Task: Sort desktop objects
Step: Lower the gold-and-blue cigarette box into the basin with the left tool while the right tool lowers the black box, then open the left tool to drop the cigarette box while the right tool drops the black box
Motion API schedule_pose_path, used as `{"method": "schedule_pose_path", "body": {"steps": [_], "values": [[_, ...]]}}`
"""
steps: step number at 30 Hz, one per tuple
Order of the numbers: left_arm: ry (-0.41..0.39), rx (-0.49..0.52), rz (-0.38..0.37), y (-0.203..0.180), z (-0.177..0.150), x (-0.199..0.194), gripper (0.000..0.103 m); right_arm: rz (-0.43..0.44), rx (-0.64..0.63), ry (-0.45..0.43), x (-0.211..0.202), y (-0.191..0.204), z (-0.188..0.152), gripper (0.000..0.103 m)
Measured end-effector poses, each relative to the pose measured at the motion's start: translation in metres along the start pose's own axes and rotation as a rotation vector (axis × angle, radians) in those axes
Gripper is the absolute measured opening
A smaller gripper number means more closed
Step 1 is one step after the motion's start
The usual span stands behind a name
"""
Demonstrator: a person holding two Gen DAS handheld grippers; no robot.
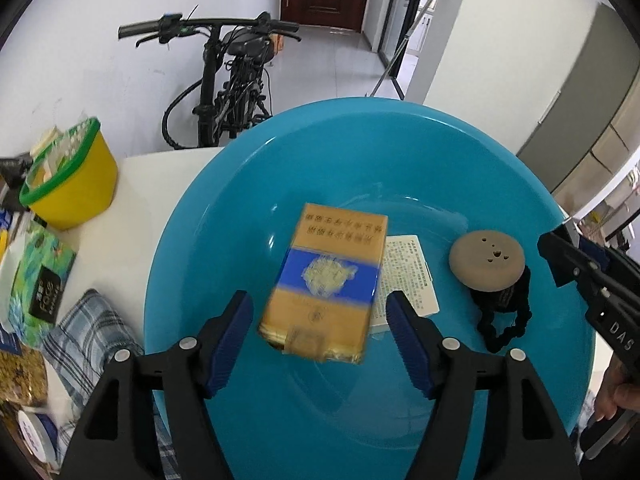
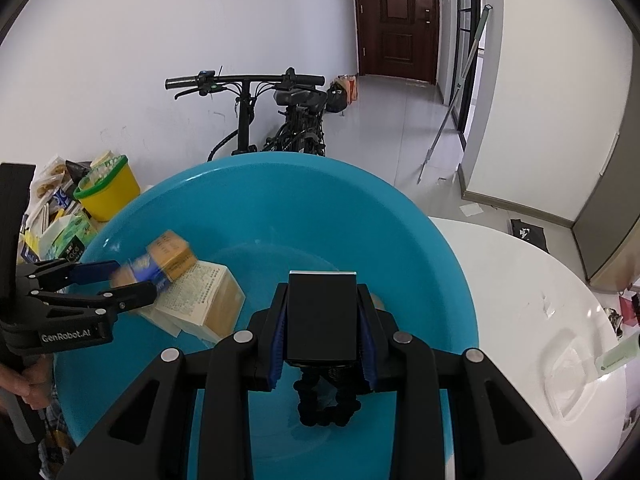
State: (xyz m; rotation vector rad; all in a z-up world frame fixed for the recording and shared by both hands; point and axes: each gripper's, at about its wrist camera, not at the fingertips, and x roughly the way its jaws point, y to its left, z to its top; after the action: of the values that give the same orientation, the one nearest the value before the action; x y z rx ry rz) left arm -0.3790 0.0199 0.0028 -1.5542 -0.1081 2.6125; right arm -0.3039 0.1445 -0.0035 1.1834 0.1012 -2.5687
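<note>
A: What is noted, from the largest item down?

B: A blue basin [image 1: 400, 152] is set on the white surface [image 2: 520, 280]. Inside it a paper-wrapped box [image 2: 208, 300], a tan perforated cap on a black beaded stand [image 1: 486, 258] and an orange-and-blue pack [image 1: 324, 284] are recorded.

A: And the grippers?

B: The left gripper [image 1: 320, 332] is found with its jaws spread wide, nothing gripped; the pack is blurred between them, apparently falling into the basin. The right gripper [image 2: 322, 340] is closed on a black box [image 2: 322, 316] above the basin.

A: Handling?

B: The pack is judged light, thin-walled and easily crushed; its narrow sides are recommended. The black box is judged rigid, possibly slick.
</note>
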Motion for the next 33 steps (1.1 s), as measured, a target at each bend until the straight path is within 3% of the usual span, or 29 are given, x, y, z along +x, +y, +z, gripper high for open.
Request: {"method": "schedule_pose_path", "body": {"steps": [5, 24, 33], "values": [[-0.023, 0.009, 0.004, 0.001, -0.001, -0.005, 0.079, -0.007, -0.016, 0.017, 0.004, 0.0, 0.001, 0.029], [-0.038, 0.014, -0.048, -0.006, -0.003, -0.014, 0.079, 0.0, -0.017, 0.166, 0.035, -0.002, -0.003, 0.029], [-0.036, 0.006, -0.033, -0.006, -0.006, -0.013, 0.079, -0.035, -0.029, 0.165, 0.032, -0.001, -0.005, 0.029]]}}
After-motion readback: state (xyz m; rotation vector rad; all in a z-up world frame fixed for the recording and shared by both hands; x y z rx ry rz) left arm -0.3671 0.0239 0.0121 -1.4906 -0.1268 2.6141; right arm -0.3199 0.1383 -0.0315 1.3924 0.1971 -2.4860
